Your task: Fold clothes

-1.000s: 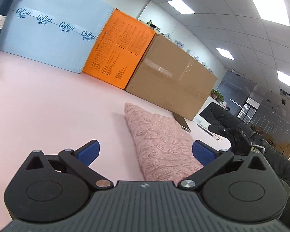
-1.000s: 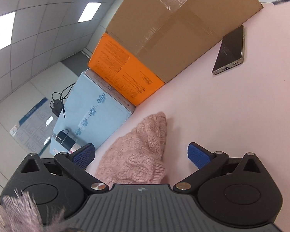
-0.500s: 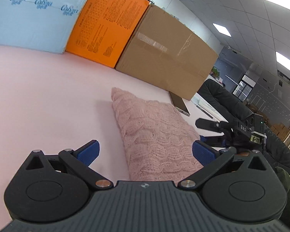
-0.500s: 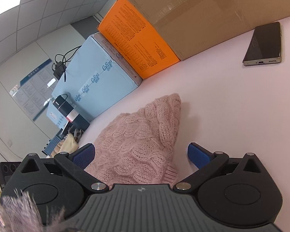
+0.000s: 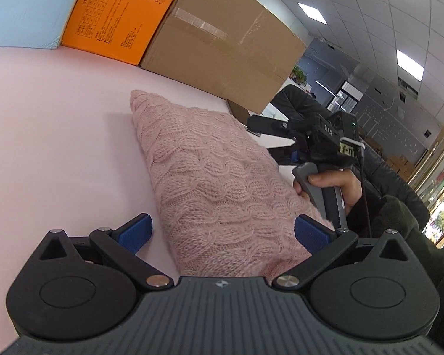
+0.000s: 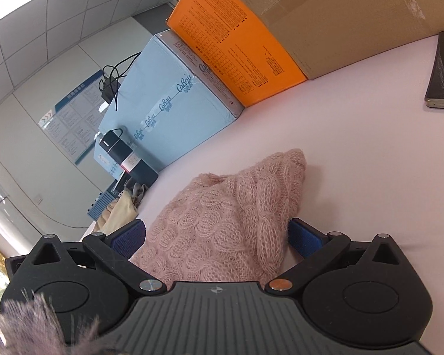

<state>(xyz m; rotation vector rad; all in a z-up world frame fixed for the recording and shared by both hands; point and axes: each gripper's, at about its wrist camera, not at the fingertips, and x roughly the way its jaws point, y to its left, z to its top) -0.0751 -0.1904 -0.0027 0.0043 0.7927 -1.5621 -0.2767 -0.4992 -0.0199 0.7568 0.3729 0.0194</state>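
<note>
A folded pink cable-knit sweater (image 5: 210,177) lies on the pink table (image 5: 50,136); it also shows in the right wrist view (image 6: 222,224). My left gripper (image 5: 223,232) is open, its blue pads on either side of the sweater's near end, not closed on it. My right gripper (image 6: 217,238) is open too, with the sweater's other end between its pads. The right gripper also shows in the left wrist view (image 5: 269,139), held in a hand at the sweater's right edge.
A light blue box (image 6: 168,103), an orange box (image 6: 236,44) and a brown cardboard box (image 5: 222,50) stand in a row at the back. A phone (image 6: 442,71) lies near the cardboard box. A dark flask (image 6: 124,156) and cream cloth (image 6: 118,211) sit at the table's left end.
Both grippers have moved closer to the sweater, which now fills the gap between each pair of pads. The right gripper and hand have come into the left wrist view.
</note>
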